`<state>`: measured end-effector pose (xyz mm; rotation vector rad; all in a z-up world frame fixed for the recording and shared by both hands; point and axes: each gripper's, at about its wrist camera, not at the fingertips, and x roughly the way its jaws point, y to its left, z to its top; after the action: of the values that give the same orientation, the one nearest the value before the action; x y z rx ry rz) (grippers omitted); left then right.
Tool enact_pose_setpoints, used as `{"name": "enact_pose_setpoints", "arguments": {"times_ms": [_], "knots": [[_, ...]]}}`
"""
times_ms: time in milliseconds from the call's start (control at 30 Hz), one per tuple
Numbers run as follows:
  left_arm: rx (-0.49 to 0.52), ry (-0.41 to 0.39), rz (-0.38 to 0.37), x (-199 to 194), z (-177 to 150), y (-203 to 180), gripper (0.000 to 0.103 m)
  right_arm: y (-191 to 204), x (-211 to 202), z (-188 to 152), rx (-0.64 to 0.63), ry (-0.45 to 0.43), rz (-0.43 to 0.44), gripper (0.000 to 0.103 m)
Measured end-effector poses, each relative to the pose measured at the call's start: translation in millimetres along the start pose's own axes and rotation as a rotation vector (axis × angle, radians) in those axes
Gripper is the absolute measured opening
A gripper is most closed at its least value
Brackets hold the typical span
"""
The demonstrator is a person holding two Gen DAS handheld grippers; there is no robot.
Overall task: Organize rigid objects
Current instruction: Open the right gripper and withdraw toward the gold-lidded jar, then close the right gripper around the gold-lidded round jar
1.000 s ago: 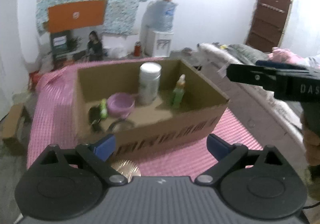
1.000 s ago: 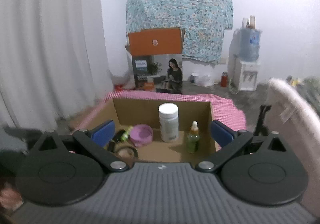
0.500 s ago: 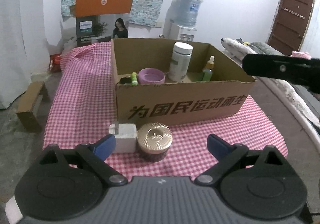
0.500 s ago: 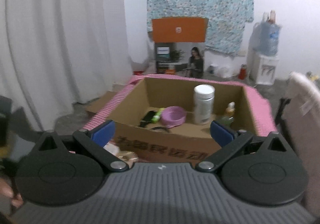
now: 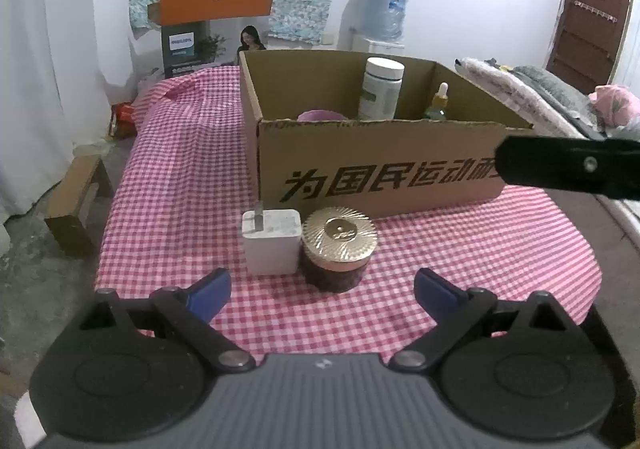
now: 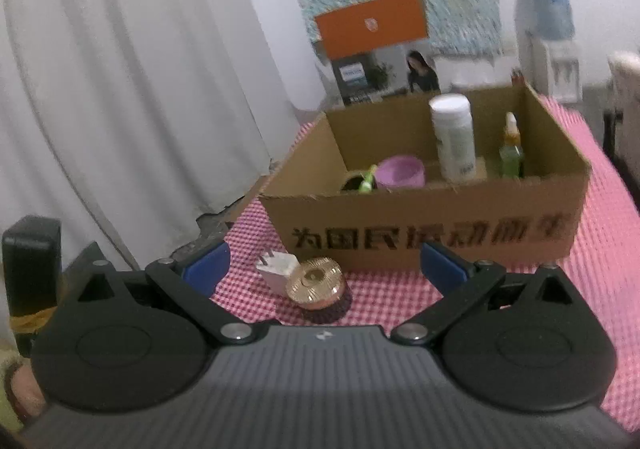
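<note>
A white charger plug (image 5: pixel 271 240) and a gold-lidded dark jar (image 5: pixel 338 249) stand side by side on the pink checked cloth in front of a cardboard box (image 5: pixel 376 177). Both show in the right wrist view, the plug (image 6: pixel 277 267) and the jar (image 6: pixel 318 286). The box (image 6: pixel 424 225) holds a white bottle (image 5: pixel 380 89), a green dropper bottle (image 5: pixel 439 101), a purple bowl (image 6: pixel 401 172) and a small green item (image 6: pixel 366 181). My left gripper (image 5: pixel 322 295) is open and empty, just short of the jar. My right gripper (image 6: pixel 323 271) is open and empty above the jar.
The table's cloth (image 5: pixel 180 177) ends at edges on the left and front. A wooden bench (image 5: pixel 74 201) stands left of the table. An orange and grey carton (image 5: pixel 216 25) and a water dispenser (image 5: pixel 386 25) stand at the back wall. White curtains (image 6: pixel 120 89) hang at left.
Both grippers have pulled back from over the box and dropped lower toward the table front. The plug and jar are now in view between the fingers. Both stay open.
</note>
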<state>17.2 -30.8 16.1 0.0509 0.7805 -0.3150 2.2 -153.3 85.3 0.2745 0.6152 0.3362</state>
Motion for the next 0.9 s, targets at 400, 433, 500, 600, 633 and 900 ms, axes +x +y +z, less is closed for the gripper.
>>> {"name": "enact_pose_setpoints", "arguments": {"times_ms": [400, 433, 500, 600, 633, 900], "knots": [[0.085, -0.009, -0.024, 29, -11, -7, 0.097, -20, 65, -15, 0.090, 0.131, 0.040, 0.102], [0.098, -0.008, -0.035, 32, -13, -9, 0.095, -19, 71, -15, 0.087, 0.138, 0.051, 0.102], [0.121, -0.007, -0.048, 38, -14, -12, 0.093, -17, 80, -12, 0.078, 0.151, 0.066, 0.101], [0.144, -0.010, -0.063, 46, -15, -15, 0.089, -14, 93, -8, 0.069, 0.176, 0.085, 0.093], [0.147, -0.011, -0.067, 48, -15, -15, 0.086, -15, 98, -7, 0.068, 0.188, 0.092, 0.088], [0.129, -0.023, -0.116, 58, -12, -15, 0.075, -16, 135, -7, 0.094, 0.285, 0.136, 0.058]]}}
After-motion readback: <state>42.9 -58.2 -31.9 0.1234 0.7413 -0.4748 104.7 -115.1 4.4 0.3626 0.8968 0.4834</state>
